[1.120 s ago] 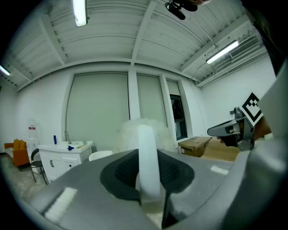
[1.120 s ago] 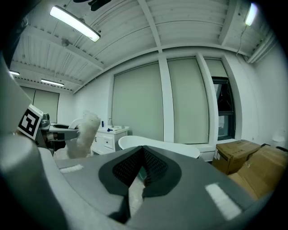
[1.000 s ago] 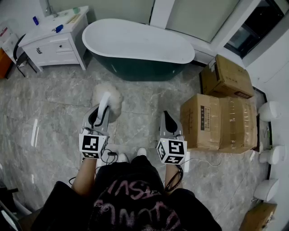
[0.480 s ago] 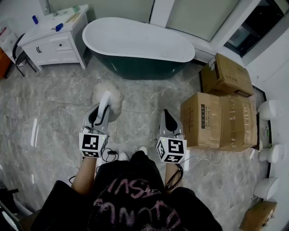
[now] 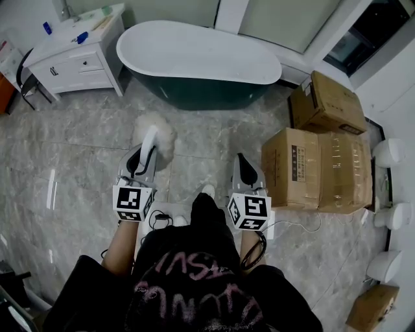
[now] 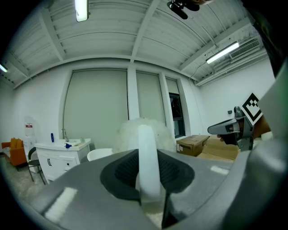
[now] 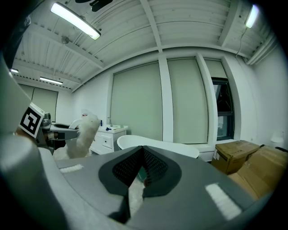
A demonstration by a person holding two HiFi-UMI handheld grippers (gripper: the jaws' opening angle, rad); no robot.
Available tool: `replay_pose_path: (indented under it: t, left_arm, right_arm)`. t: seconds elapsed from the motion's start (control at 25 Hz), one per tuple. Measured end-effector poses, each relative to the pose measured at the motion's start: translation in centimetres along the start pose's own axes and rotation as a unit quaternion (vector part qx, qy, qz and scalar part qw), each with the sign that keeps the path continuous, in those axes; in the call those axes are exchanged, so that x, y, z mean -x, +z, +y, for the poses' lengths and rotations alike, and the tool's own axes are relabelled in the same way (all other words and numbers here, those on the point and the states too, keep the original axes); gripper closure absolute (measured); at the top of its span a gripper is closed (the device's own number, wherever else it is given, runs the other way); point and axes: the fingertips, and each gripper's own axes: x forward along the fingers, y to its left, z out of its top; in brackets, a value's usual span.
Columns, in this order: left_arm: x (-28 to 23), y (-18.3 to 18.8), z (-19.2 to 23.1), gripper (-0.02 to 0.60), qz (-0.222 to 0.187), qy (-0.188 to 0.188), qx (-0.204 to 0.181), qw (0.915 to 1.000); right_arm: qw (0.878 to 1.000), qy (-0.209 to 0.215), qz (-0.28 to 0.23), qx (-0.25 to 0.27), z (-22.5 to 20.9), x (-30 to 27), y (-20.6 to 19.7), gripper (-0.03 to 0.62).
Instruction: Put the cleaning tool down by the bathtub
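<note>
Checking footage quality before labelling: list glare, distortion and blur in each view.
Head view: sharp and evenly lit, glare streaks on the floor at left. Left gripper view: heavy fisheye, dark corners, ceiling tube blown out, duster soft up close. Right gripper view: same fisheye, strip light overexposed.

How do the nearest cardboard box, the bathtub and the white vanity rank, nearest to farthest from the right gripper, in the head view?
1. The cardboard box, just to the right of the right gripper.
2. The bathtub, ahead and slightly left.
3. The white vanity, far off to the left.
</note>
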Motion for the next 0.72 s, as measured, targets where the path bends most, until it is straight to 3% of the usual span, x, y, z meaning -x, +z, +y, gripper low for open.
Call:
replay_pose_path:
  t: [0.28, 0.72]
  left_arm:
    - [-4.6, -0.2, 0.0, 0.494, 0.013, -0.012, -0.004, 0.9998]
    - [-14.8, -2.3, 1.1, 0.494, 0.070, -0.021, 0.001, 0.9973]
  right_arm:
    - [1.000, 0.001, 0.013, 0.002, -2.2, -3.5, -0.8, 0.582]
    - [0.999, 0.004, 0.050, -0.020, -7.6, -13.2, -2.3, 0.582]
